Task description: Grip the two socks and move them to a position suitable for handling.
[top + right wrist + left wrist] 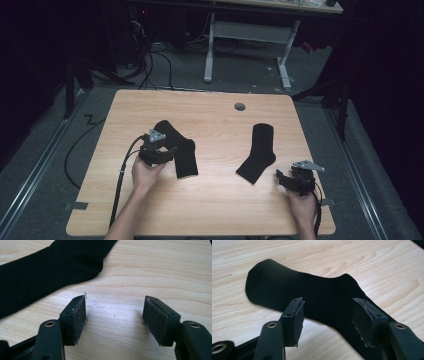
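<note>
Both tools wide open, holding nothing: my left tool [165, 150] hovers over the left sock [180, 146], my right tool [287, 180] just beside the right sock [258, 152]. Neither sock grabbed yet; pairing remains.

Left gripper view: the left sock [317, 297] ran off the bottom edge at the cuff end, and part of it sat hidden behind the pads [298, 320] of the left gripper [328, 322]. Right gripper view: the right sock [50, 270] was cut by the top and left edges, so toe and cuff couldn't be told. High view: the left gripper's body covered the near edge of the left sock; jaw gaps too small to read there. Forearms cut off at the bottom edge. Room beyond the table [215, 200] too dark to make out.
</note>
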